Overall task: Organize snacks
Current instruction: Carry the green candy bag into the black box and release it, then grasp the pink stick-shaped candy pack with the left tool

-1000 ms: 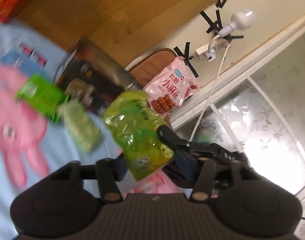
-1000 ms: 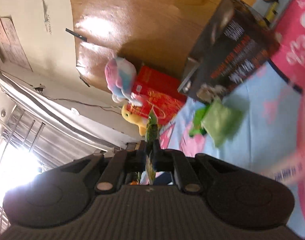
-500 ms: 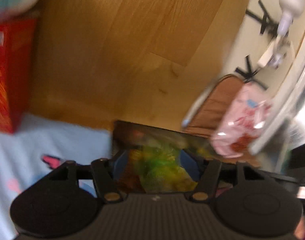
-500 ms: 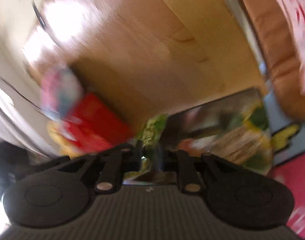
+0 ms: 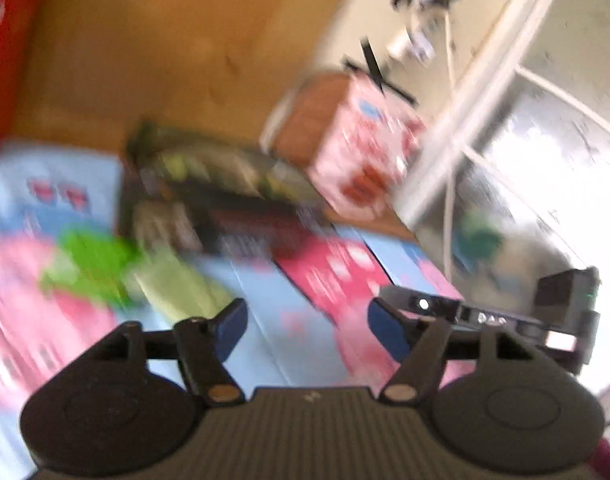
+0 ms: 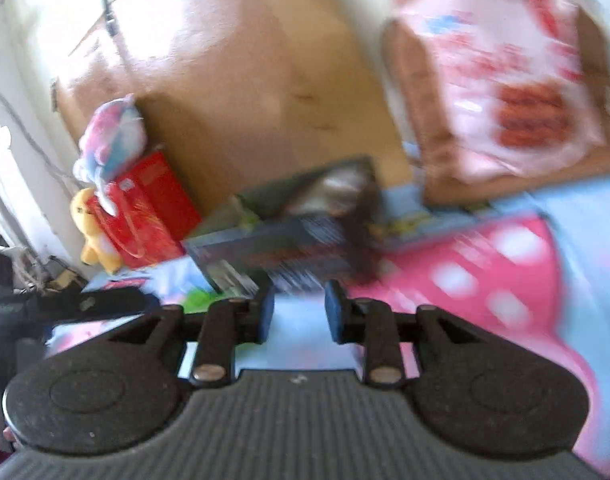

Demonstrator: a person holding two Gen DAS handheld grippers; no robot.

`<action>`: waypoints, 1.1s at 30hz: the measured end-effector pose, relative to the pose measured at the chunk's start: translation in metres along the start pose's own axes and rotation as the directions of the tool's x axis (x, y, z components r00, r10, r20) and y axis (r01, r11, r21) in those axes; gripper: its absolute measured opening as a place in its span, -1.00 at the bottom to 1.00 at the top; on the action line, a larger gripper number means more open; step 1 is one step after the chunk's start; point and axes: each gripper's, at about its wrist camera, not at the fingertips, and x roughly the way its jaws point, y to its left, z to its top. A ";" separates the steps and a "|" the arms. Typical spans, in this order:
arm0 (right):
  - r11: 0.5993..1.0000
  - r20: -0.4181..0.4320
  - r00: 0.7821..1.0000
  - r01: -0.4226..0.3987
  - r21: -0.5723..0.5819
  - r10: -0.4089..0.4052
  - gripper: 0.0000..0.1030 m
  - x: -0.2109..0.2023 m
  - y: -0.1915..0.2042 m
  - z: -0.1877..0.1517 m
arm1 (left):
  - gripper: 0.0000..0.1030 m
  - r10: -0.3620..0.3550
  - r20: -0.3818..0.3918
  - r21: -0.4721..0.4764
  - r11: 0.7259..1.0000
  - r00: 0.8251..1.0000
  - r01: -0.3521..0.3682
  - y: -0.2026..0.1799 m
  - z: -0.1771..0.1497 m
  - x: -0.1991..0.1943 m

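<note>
Green packet gone from both opening grippers, red box [image 6: 145,216] right-view only

Blurred view: left gripper [image 5: 307,325] jaws opening, nothing between them, only the blue and pink cartoon mat [image 5: 281,344] below. Beyond on the mat, a dark box [image 5: 225,204] with green snack packets [image 5: 117,272] just left of it, and a pink snack bag [image 5: 369,156] leaning up behind on a brown stool [image 5: 317,120]. The other gripper [image 5: 485,316] pokes in at right; wooden panel [image 5: 165,48] behind.

Bright daylight glare, heavy motion blur, fisheye-bent edges.
</note>
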 end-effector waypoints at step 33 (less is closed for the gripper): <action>0.926 -0.112 0.994 -0.034 -0.377 -0.010 0.08 -0.016 0.048 -0.095 | 0.40 0.106 -0.105 -0.182 0.975 0.989 -0.124 0.003 -0.067 -0.012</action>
